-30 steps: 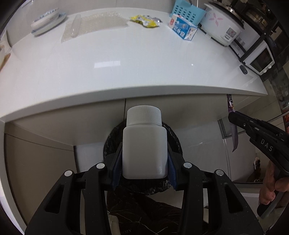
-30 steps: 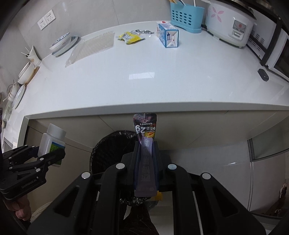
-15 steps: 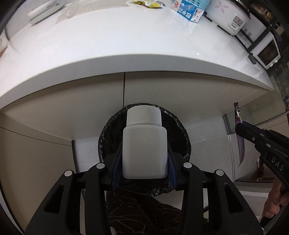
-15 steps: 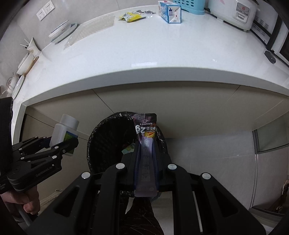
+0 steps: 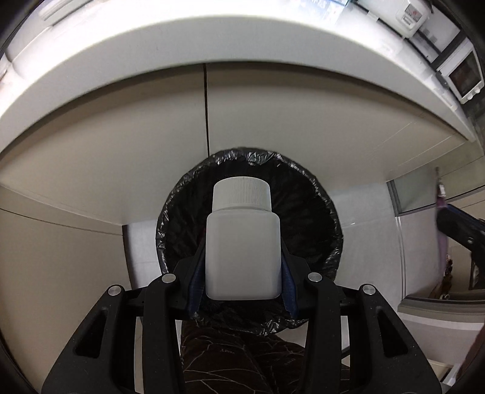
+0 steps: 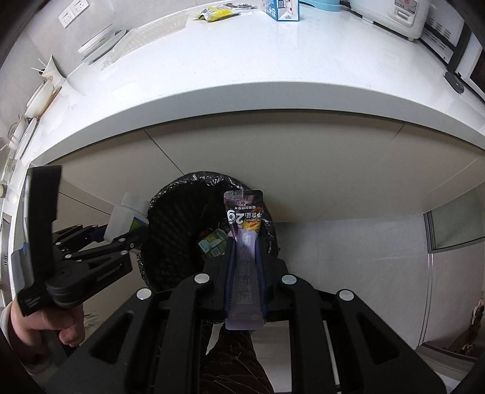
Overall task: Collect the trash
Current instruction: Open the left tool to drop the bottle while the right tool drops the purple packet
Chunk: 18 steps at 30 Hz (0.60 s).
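My left gripper is shut on a white plastic bottle with a ribbed cap, held over the mouth of a round bin lined with a black bag. In the right wrist view the same bottle sits at the bin's left rim. My right gripper is shut on a purple snack sachet, held above the bin's right side. Green trash lies inside the bin.
The white counter overhangs the bin, with cabinet fronts behind it. On the counter stand a yellow wrapper, a blue-white carton, a rice cooker and plates.
Both grippers have dropped from counter height to below the counter edge and moved in over the bin. The bin's mouth now shows fully. Both still hold their items.
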### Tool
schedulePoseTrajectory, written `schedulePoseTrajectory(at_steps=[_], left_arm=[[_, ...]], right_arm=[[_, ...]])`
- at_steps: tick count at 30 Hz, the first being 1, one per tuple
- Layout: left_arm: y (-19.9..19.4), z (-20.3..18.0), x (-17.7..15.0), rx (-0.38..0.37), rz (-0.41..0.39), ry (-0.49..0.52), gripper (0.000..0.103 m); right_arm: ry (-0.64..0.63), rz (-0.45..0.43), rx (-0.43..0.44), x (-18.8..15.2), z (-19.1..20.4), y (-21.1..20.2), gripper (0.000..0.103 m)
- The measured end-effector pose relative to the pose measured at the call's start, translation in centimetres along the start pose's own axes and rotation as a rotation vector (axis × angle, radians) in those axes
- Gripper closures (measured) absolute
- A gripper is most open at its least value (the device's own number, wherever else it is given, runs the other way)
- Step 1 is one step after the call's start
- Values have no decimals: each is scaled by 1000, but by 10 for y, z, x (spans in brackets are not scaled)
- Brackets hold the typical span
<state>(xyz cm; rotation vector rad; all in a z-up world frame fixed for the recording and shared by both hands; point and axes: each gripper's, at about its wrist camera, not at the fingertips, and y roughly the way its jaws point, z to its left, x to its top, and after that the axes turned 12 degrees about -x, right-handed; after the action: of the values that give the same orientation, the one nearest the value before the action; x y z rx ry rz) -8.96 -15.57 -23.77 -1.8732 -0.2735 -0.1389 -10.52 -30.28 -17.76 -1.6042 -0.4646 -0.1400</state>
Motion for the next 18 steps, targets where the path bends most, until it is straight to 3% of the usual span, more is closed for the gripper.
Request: schedulePoseTrajectory(at_steps=[11,18], left_arm=[[21,-18,2,-3,11,17,62],[16,-29,5,-23,-37,36,60]], right_arm=[[15,22,-13,-12,-8,8,91],[22,13,-4,-18,-14,6,91]])
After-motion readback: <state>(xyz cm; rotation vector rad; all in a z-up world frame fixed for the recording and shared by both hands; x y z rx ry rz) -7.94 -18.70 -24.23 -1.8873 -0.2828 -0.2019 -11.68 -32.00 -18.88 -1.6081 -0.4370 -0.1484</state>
